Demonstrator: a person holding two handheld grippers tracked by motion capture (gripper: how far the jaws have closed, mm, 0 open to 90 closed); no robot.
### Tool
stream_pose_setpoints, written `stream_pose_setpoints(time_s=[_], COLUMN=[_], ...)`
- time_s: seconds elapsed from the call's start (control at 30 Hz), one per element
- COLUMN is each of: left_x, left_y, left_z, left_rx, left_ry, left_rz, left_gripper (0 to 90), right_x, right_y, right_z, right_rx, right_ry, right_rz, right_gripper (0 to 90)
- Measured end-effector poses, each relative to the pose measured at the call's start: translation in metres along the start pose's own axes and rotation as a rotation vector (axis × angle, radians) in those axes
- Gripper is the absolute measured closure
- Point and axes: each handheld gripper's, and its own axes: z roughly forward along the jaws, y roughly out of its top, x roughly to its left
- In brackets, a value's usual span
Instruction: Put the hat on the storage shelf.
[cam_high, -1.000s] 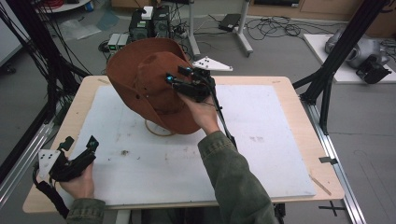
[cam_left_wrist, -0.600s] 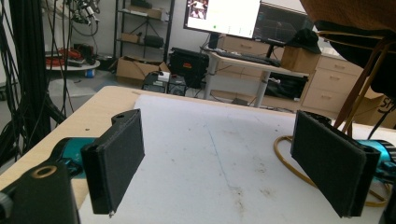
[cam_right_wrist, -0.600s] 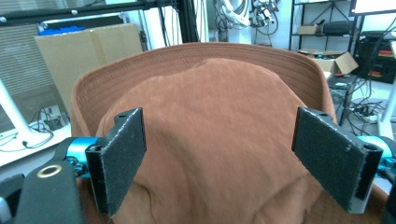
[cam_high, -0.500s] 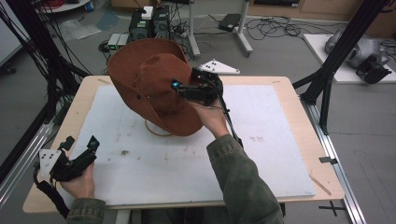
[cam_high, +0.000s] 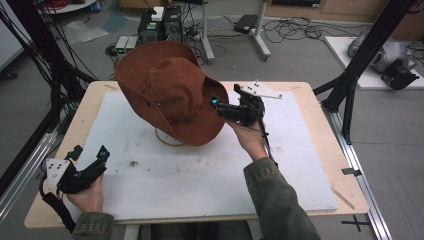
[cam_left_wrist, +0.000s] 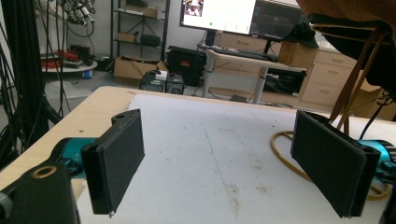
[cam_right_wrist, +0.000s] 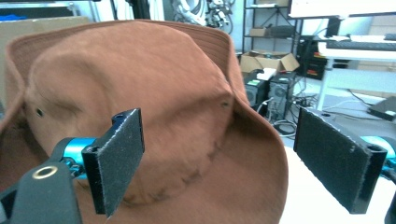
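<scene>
- brown hat (cam_high: 170, 92) sits tilted on a thin wire stand (cam_high: 167, 136), above the middle of the white mat (cam_high: 200, 170) on the desk (cam_high: 320, 150)
- right hand-held gripper (cam_high: 222, 107) is at the hat's near-right brim edge, jaws spread wide, nothing between them; in the right gripper view the crown (cam_right_wrist: 121, 107) sits between and beyond the jaws, not touching as far as I can tell
- left hand-held gripper (cam_high: 90, 162) is well apart from the hat, at the near-left desk corner, jaws wide open and empty; stand base ring (cam_left_wrist: 289, 154) shows past its right jaw
- hat looks like soft cloth or suede: light, floppy brim, crown dents easily, not fragile, not slippery
- best hold in my view: pinch the brim near the crown seam, or the crown's side fold; the outer brim edge will droop and swing
- stand looks light, likely to tip if the hat drags sideways; lift straight off
</scene>
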Motion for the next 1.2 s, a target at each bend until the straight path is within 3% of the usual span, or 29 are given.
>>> stream_pose_setpoints(time_s=[0.23,0.5,0.6,0.73,0.87,0.97,1.13,1.2], left_x=[-0.002,-0.002,-0.003,-0.004,-0.004,-0.004,-0.005,-0.006], left_y=[0.0,0.0,0.0,0.0,0.0,0.0,0.0,0.0], left_z=[0.0,0.0,0.0,0.0,0.0,0.0,0.0,0.0], left_rx=[0.002,0.003,0.004,0.004,0.003,0.002,0.003,0.003], left_ry=[-0.003,-0.002,-0.005,-0.006,-0.007,-0.007,-0.009,-0.009], left_rz=[0.008,0.015,0.017,0.016,0.019,0.018,0.021,0.022], left_gripper=[17.5,17.5,17.5,17.5,17.5,17.5,17.5,17.5], right_x=[-0.011,-0.019,-0.021,-0.024,-0.031,-0.037,-0.045,-0.047], right_y=[-0.021,-0.042,-0.044,-0.05,-0.058,-0.064,-0.07,-0.071], right_z=[-0.013,-0.025,-0.032,-0.043,-0.052,-0.061,-0.072,-0.077], right_rx=[-0.01,-0.002,0.027,-0.024,-0.002,-0.03,-0.02,-0.049], right_ry=[-0.03,-0.048,-0.068,-0.088,-0.118,-0.143,-0.168,-0.181], right_rz=[0.023,0.015,0.008,-0.005,0.015,0.021,0.037,0.038], right_gripper=[15.5,15.5,12.2,12.3,12.2,12.2,11.9,11.9])
